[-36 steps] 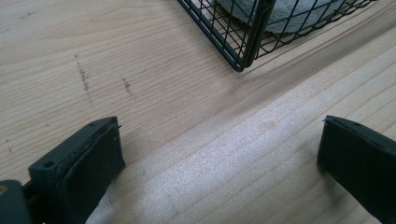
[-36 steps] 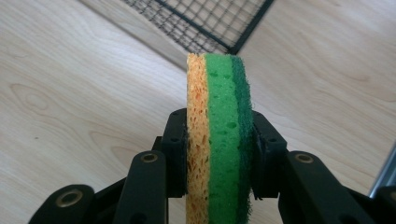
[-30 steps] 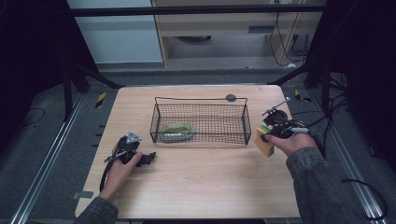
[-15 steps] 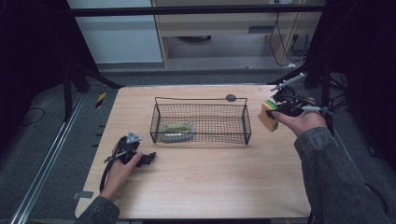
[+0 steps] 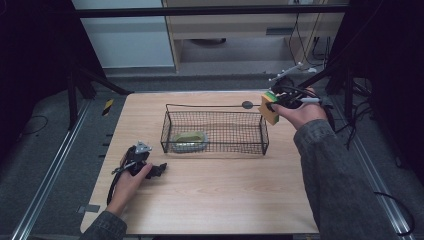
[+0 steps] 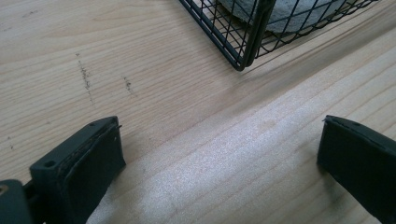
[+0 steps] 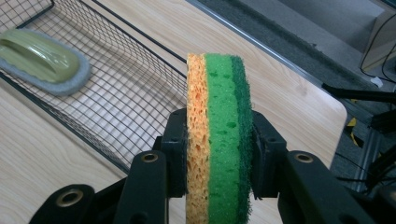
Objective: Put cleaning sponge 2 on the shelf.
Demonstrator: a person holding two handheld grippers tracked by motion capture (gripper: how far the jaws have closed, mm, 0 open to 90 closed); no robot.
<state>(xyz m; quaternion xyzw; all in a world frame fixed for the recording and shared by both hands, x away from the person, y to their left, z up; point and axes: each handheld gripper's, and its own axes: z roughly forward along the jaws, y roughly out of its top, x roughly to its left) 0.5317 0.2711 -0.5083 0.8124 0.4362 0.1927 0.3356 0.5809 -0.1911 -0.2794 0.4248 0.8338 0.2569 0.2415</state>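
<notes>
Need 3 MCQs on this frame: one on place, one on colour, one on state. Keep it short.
1. Where is the green brush?
A. inside the wire basket
B. on the table by the left claw
C. in the right claw

2. What colours is the sponge?
A. blue and white
B. orange and green
C. all yellow

3. What state is the left claw in?
A. shut on the brush
B. shut on nothing
C. open, nothing between its jaws

Key: 1 A, the brush lies on the basket floor. 2 B, the right gripper view shows an orange layer beside green ones. 3 C, the left gripper view shows its jaws wide apart over bare wood.
</notes>
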